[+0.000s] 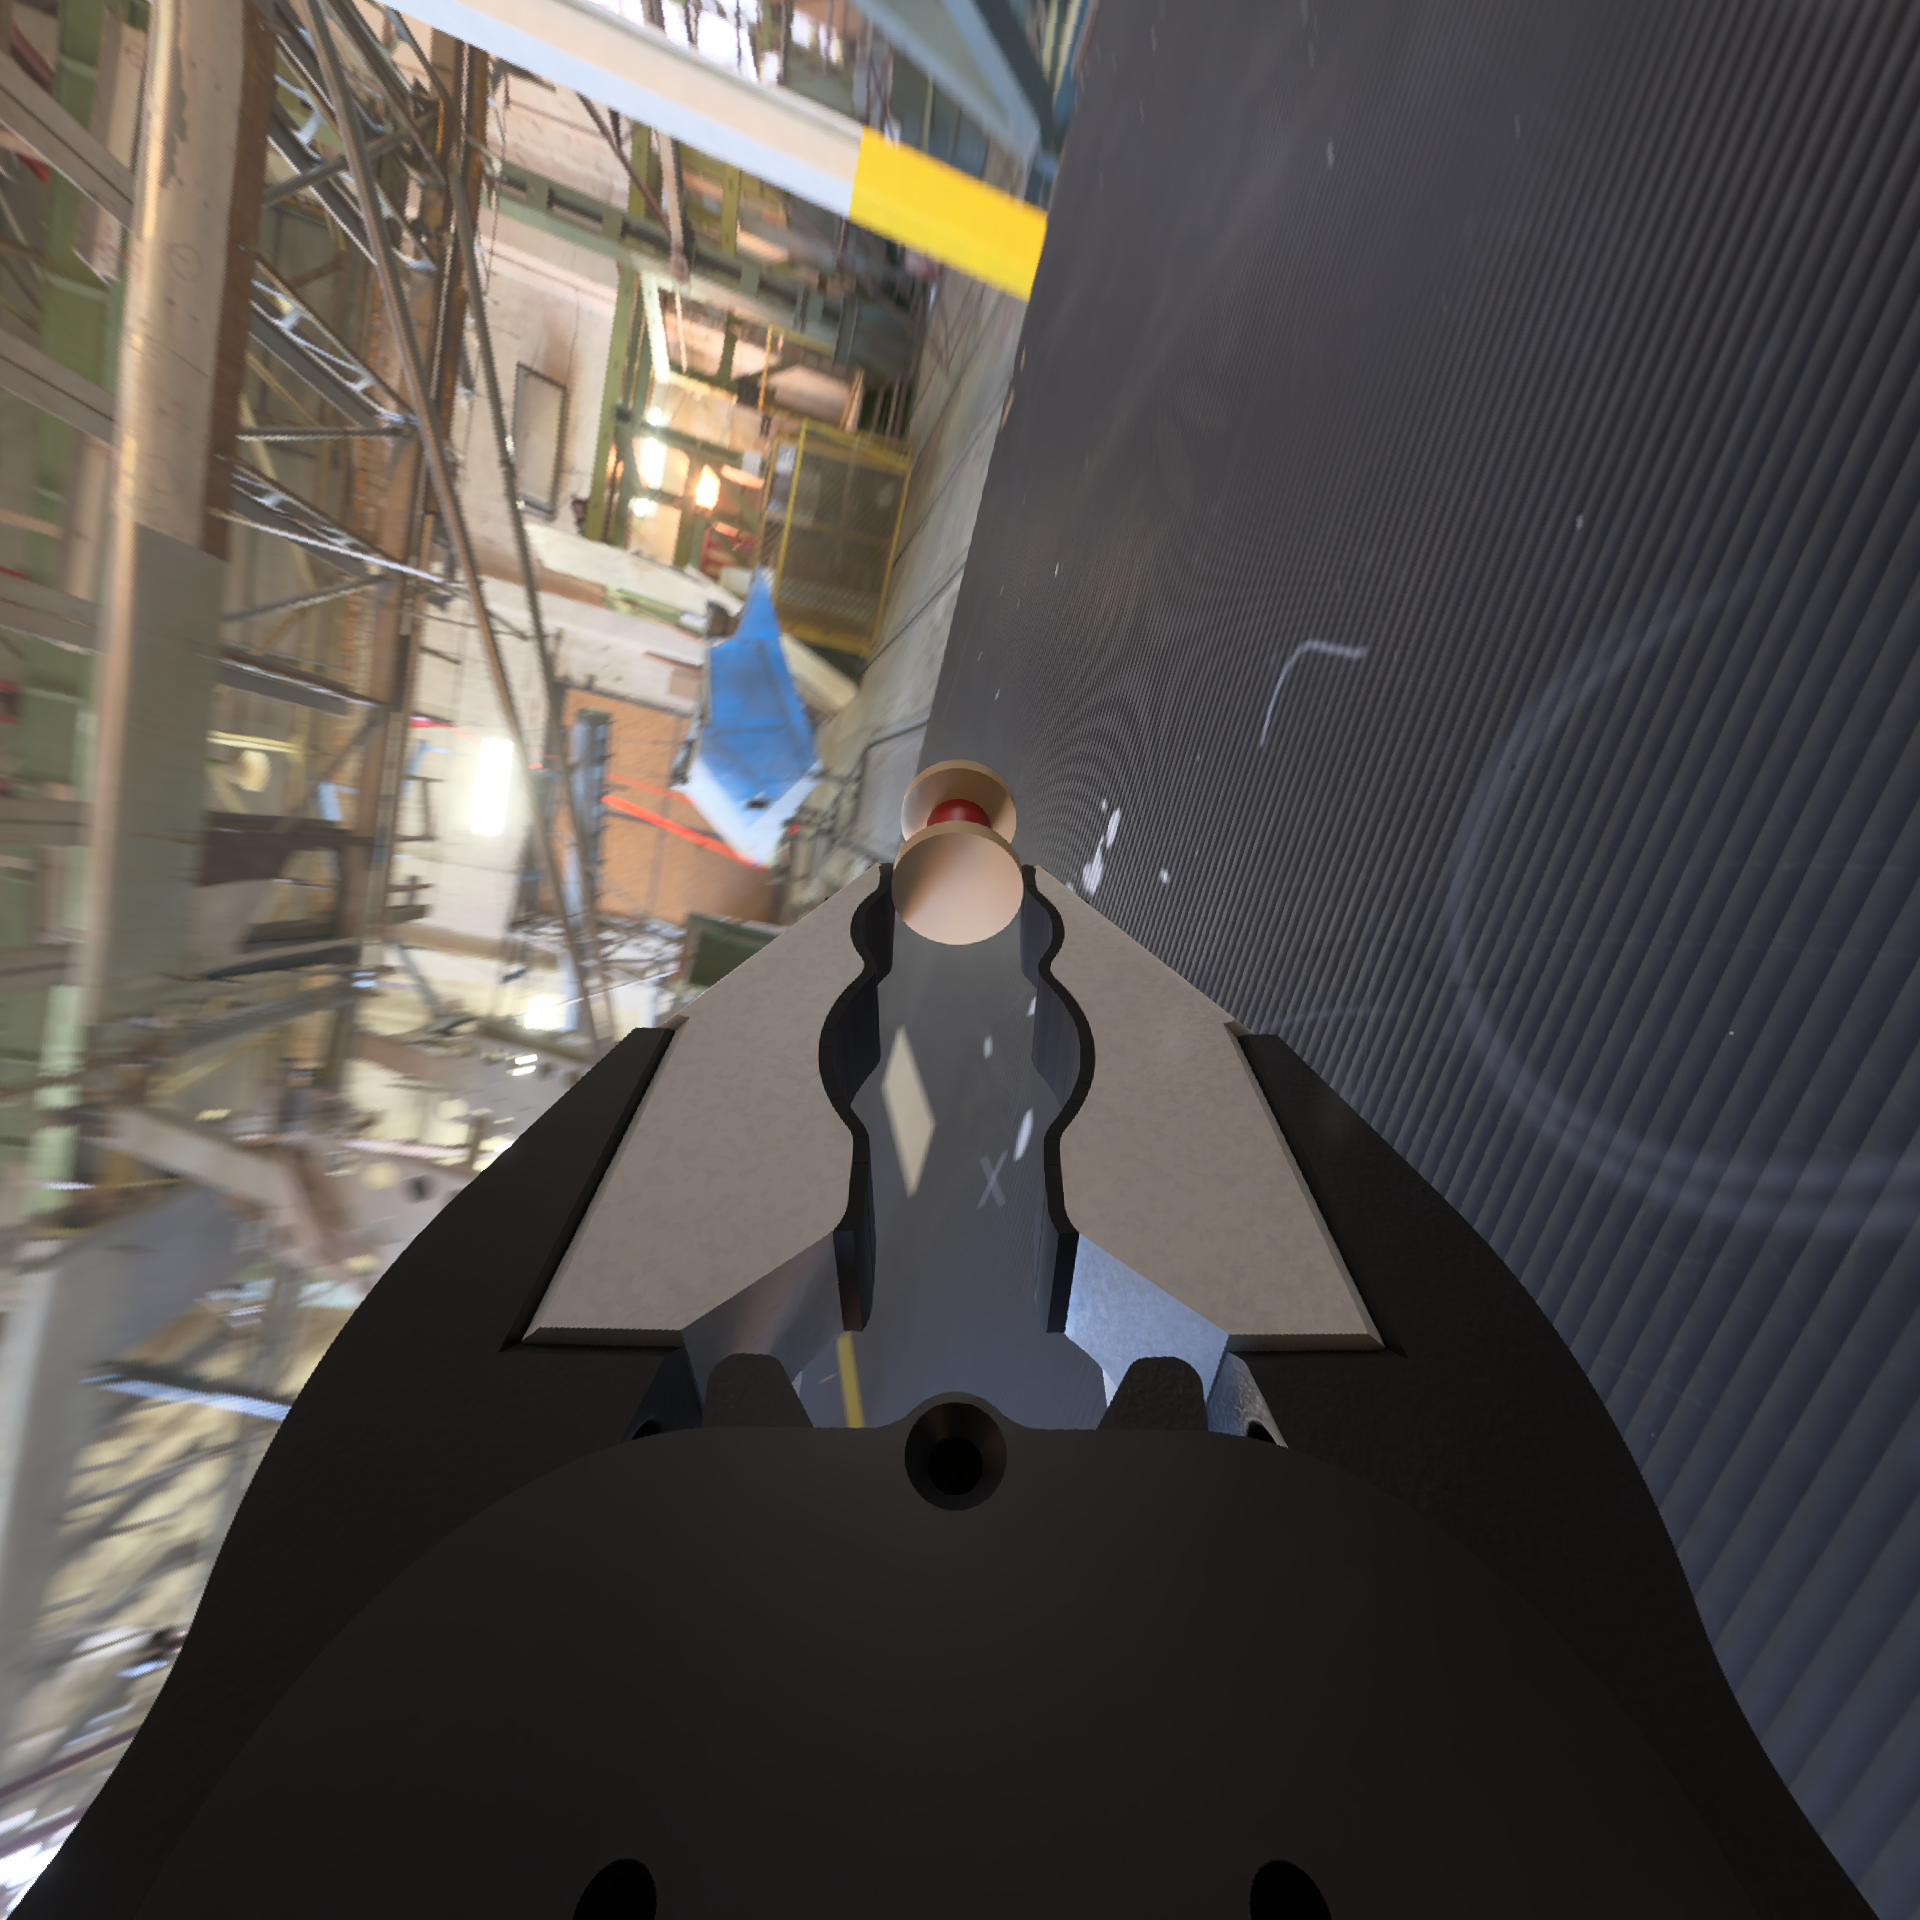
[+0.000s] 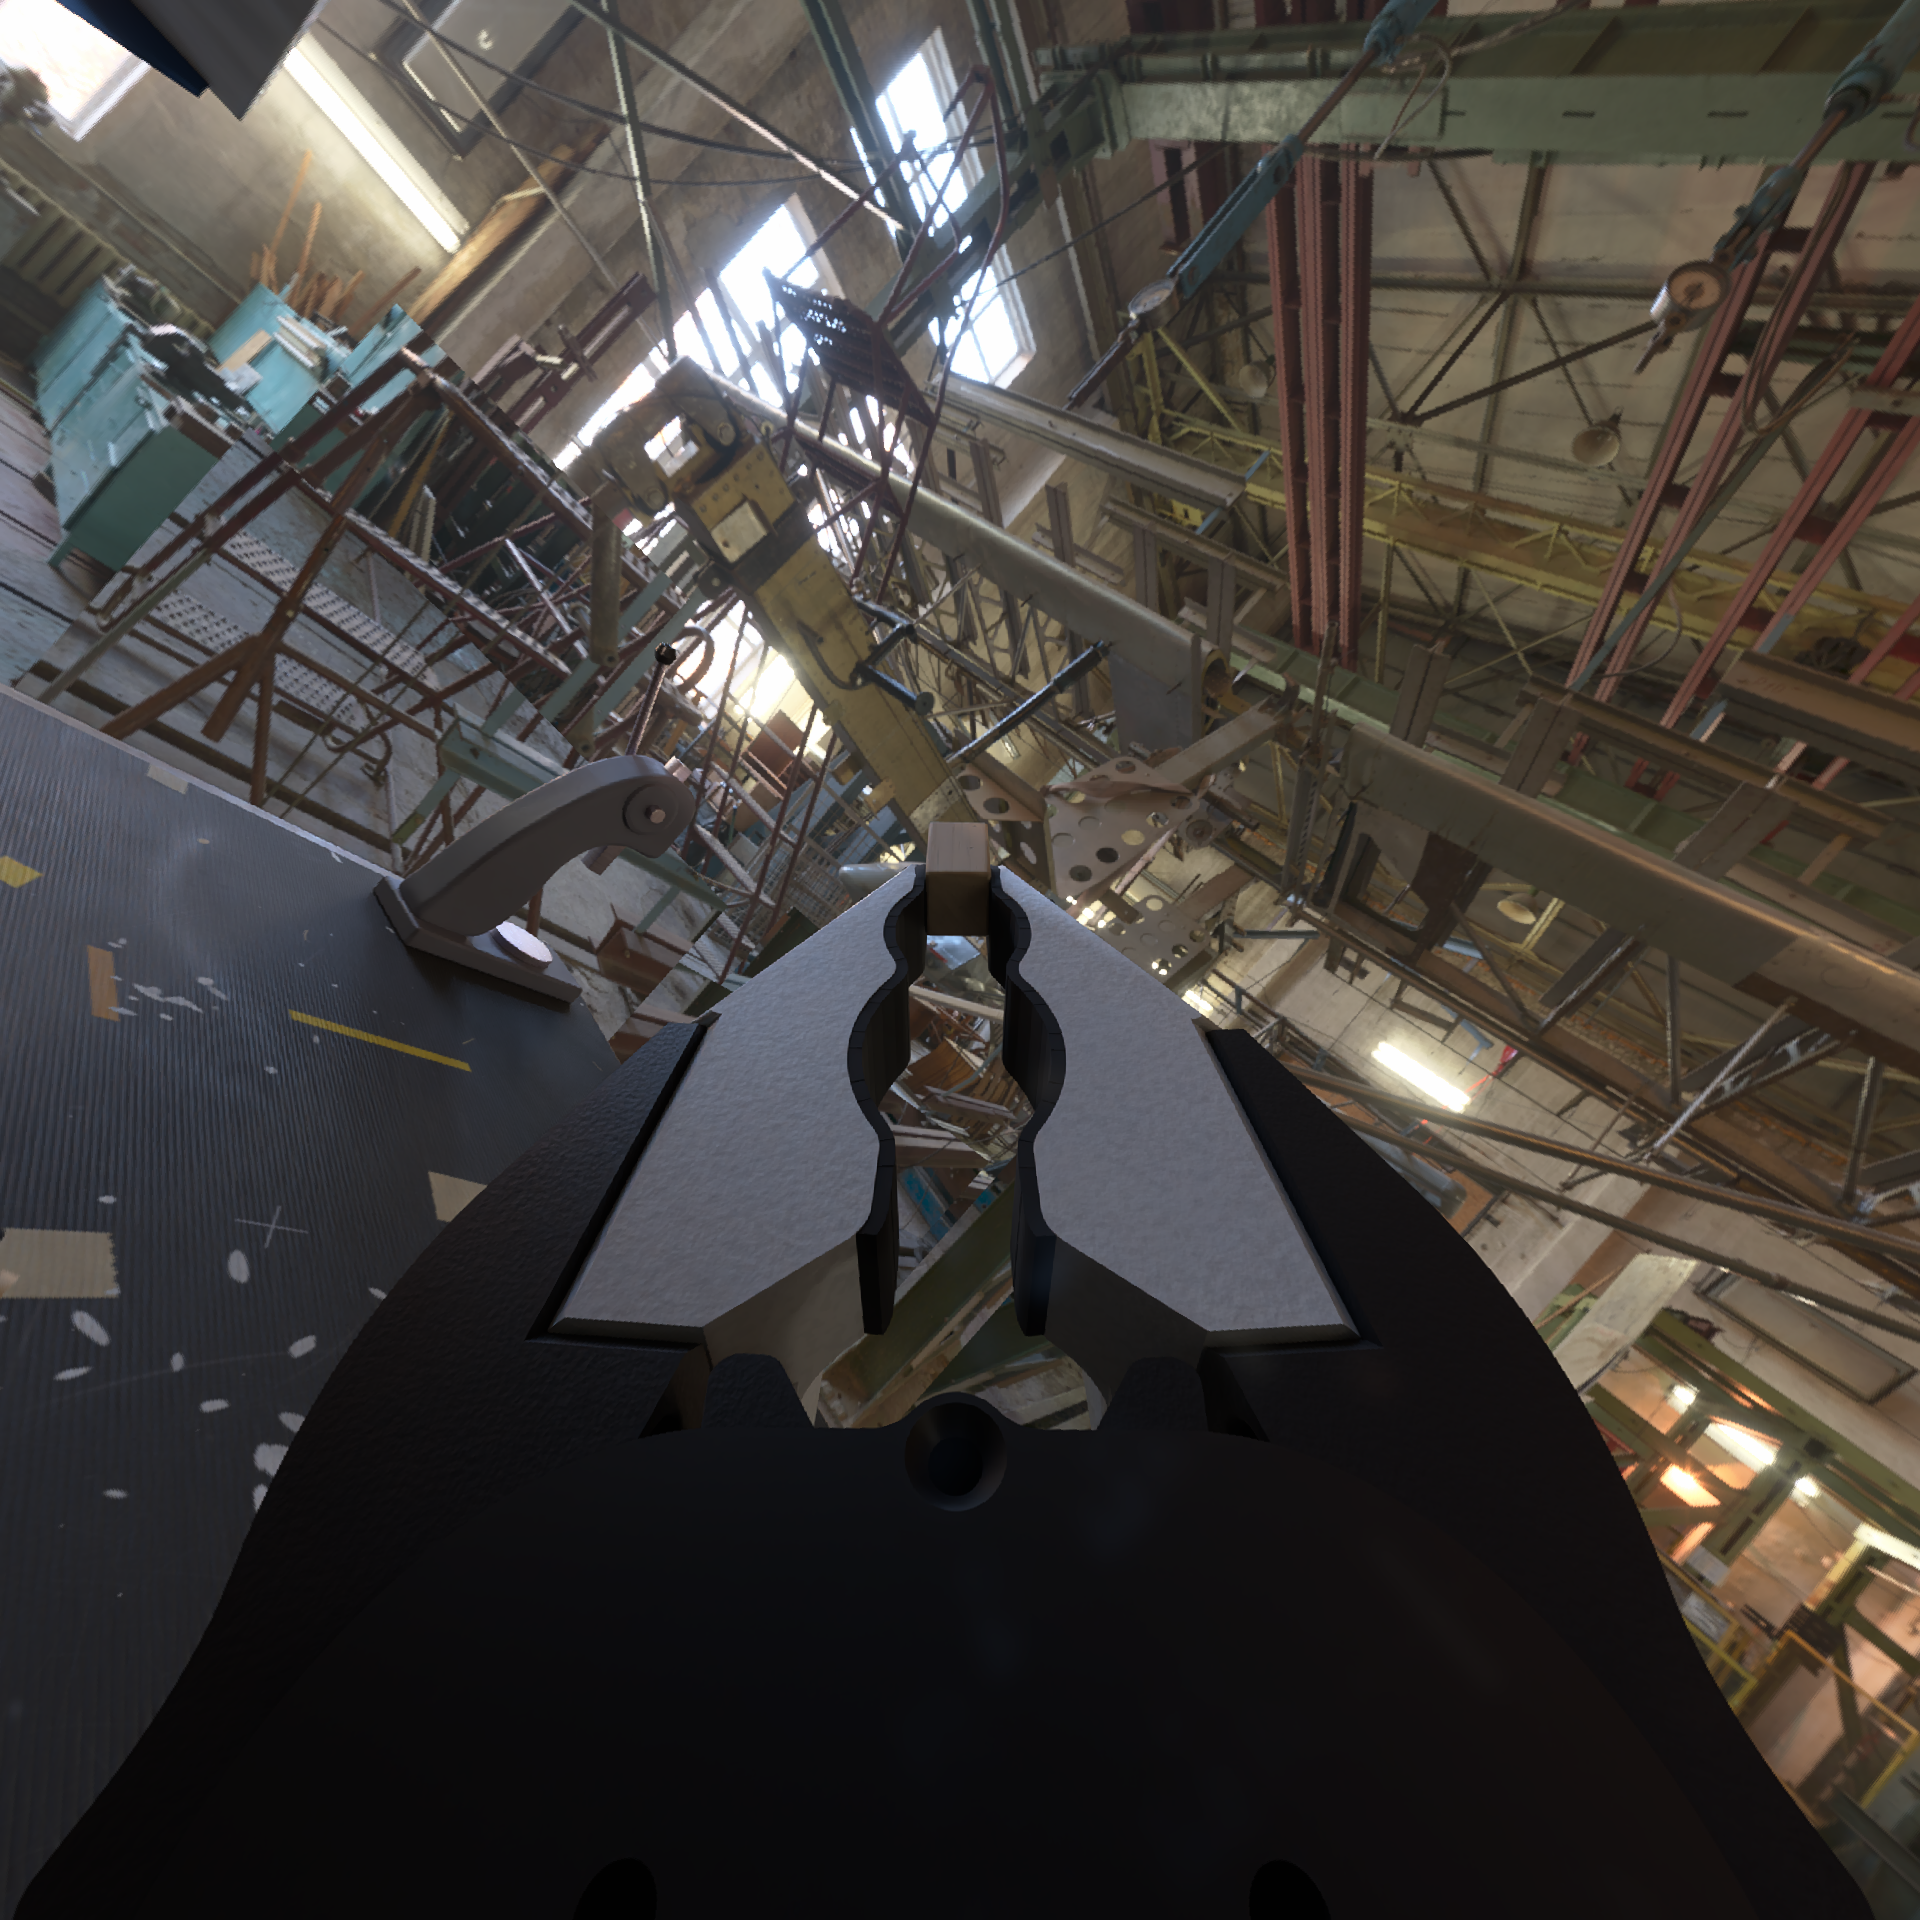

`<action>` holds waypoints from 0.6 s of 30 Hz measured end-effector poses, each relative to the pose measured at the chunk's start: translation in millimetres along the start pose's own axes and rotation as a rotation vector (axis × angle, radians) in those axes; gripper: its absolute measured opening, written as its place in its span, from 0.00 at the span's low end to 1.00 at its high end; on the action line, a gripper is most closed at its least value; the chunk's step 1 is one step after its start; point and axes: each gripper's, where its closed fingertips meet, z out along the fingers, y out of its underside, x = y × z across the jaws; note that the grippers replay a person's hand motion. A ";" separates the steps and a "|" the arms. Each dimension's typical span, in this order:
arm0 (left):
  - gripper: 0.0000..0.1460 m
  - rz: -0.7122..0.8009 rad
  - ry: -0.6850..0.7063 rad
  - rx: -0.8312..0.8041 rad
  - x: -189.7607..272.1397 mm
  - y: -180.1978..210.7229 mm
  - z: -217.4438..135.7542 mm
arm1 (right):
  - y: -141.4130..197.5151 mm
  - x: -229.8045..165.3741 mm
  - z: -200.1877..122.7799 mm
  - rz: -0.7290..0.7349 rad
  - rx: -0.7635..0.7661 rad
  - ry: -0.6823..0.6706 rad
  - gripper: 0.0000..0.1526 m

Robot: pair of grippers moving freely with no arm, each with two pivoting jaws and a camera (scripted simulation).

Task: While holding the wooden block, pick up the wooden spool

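Observation:
In the left wrist view, the wooden spool has two tan round flanges and a red core. My left gripper is shut on its near flange at the fingertips; the far flange and core stick out beyond them. The view is rolled, so the dark table stands along the right side, and the spool sits by its edge. In the right wrist view, my right gripper is shut on the small wooden block at its fingertips and holds it in the air, away from the table.
A grey hinged bracket stands at the table's edge, left of the right gripper. The table's surface is dark, ribbed and flecked with white and yellow marks. A workshop hall with steel beams and scaffolding lies beyond.

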 end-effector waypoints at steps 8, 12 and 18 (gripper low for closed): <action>0.16 -0.265 0.017 0.201 -15.9 9.5 -20.4 | 9.2 0.8 1.6 0.006 -0.028 0.003 0.06; 0.16 -0.300 0.044 0.222 -12.8 10.3 -22.1 | 13.8 0.7 2.5 0.002 -0.047 0.003 0.06; 0.16 -0.338 0.061 0.226 -12.7 13.3 -21.3 | 11.1 -0.7 1.9 0.020 -0.028 -0.011 0.07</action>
